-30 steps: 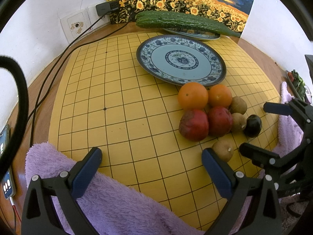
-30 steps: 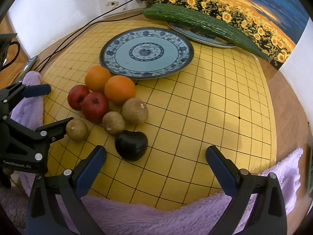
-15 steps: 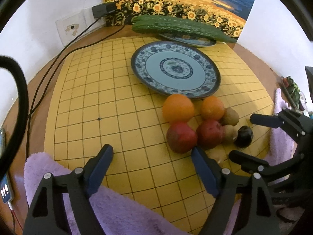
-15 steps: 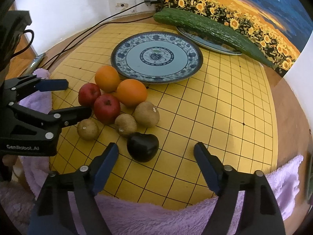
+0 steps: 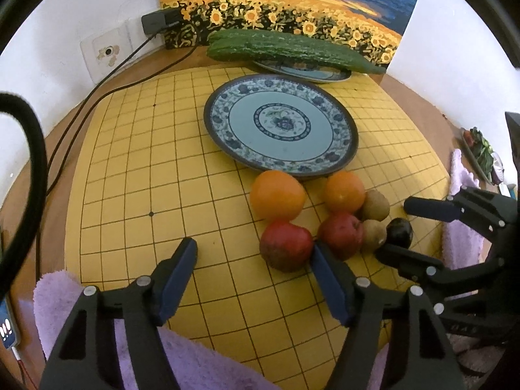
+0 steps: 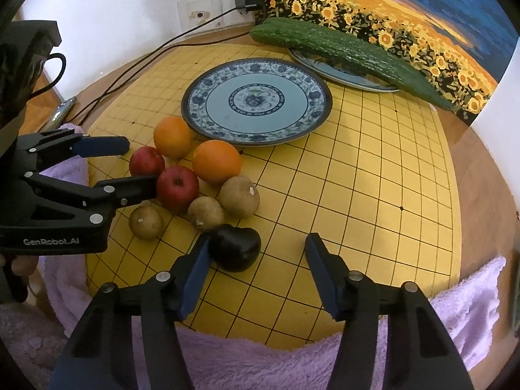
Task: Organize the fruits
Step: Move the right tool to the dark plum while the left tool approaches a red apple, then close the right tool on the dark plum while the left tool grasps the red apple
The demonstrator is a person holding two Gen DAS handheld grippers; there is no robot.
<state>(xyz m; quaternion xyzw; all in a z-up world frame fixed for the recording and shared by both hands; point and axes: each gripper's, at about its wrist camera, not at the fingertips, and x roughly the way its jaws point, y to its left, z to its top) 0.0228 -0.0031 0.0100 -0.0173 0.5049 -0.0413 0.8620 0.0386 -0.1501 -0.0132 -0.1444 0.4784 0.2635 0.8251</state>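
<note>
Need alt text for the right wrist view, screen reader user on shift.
Open right gripper reaches toward a dark plum on a yellow grid board. Behind lie apples, oranges, brown fruits and an empty blue plate; the left gripper enters from the left.

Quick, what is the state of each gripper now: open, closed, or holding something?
Left gripper: open, holding nothing, beside a red apple.
Right gripper: open, holding nothing, its jaws around the dark plum.
</note>
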